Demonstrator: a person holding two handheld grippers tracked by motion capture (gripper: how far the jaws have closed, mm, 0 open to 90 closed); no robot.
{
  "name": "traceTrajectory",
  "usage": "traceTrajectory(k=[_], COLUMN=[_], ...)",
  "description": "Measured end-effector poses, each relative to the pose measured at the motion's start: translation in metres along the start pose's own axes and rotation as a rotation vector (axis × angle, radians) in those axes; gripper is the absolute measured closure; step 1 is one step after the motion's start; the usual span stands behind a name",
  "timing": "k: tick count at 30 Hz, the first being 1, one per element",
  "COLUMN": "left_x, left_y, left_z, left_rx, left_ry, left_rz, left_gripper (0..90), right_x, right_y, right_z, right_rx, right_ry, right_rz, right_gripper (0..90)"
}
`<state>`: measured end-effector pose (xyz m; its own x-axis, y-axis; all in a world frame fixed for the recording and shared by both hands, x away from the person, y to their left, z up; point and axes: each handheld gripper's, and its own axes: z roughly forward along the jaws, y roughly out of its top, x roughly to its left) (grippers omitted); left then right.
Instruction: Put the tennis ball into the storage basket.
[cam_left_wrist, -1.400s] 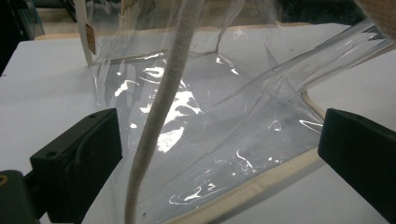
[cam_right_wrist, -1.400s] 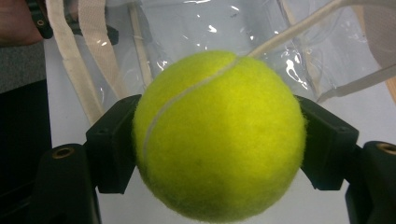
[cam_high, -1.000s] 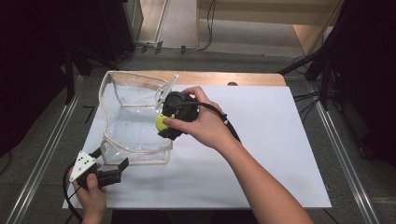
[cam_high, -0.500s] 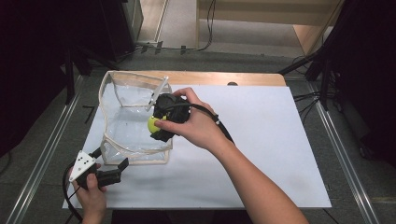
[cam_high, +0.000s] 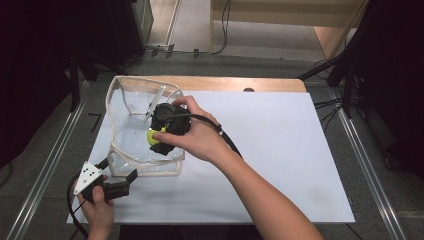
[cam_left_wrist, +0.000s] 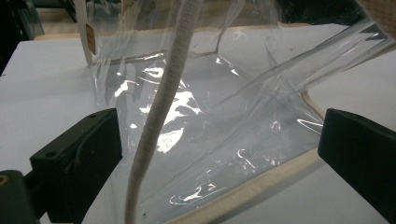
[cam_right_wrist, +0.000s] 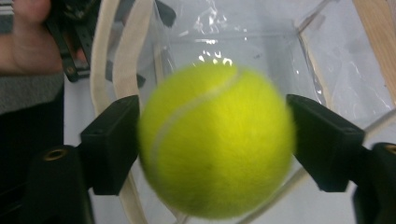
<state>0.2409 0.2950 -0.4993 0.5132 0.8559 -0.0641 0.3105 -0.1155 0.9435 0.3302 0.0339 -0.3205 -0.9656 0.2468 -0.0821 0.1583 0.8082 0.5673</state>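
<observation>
Comparing right hand with earlier frames: we see the right gripper shifted leftward in the high view, from the right-hand side of the bag toward its middle.
Comparing ball with earlier frames: the tennis ball travels left with that gripper and stays between its jaws.
Comparing left hand with earlier frames: we find the left gripper unmoved at the near left corner of the bag.
Right gripper state: its jaws have just been opening. In the right gripper view the ball sits between them, one jaw at each flank. The ball is blurred while the jaws are sharp, so we cannot tell whether the pads still press on it.
Left gripper state: we see the jaws spread wide in the left gripper view, gripping nothing, with the bag wall just ahead of them.
Ball location: over the open mouth of the bag, toward its near right side.
Bag location: standing open on the white sheet, left of centre.
Count, balls: one.
Count, bags: one, clear with beige trim.
Count, bag straps: we count two in the right gripper view.
Count, grippers: two, one per hand.
Count, sheets: one, on the table.
</observation>
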Motion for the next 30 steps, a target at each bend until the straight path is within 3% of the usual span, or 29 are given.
traceTrajectory(k=[4,12,30], left_x=[0.0,0.0,0.0], left_y=[0.0,0.0,0.0], left_z=[0.0,0.0,0.0], left_rx=[-0.001,-0.001,0.005], left_ry=[0.0,-0.001,0.001], left_rz=[-0.002,-0.004,0.004], left_gripper=[0.0,0.0,0.0], right_x=[-0.002,-0.001,-0.004], right_y=[0.002,-0.004,-0.046], right_z=[-0.004,-0.008,-0.026], right_rx=[-0.05,-0.056,-0.075], right_ry=[0.02,-0.01,-0.049], right_rz=[0.028,0.04,0.097], right_gripper=[13.1,11.1,9.3])
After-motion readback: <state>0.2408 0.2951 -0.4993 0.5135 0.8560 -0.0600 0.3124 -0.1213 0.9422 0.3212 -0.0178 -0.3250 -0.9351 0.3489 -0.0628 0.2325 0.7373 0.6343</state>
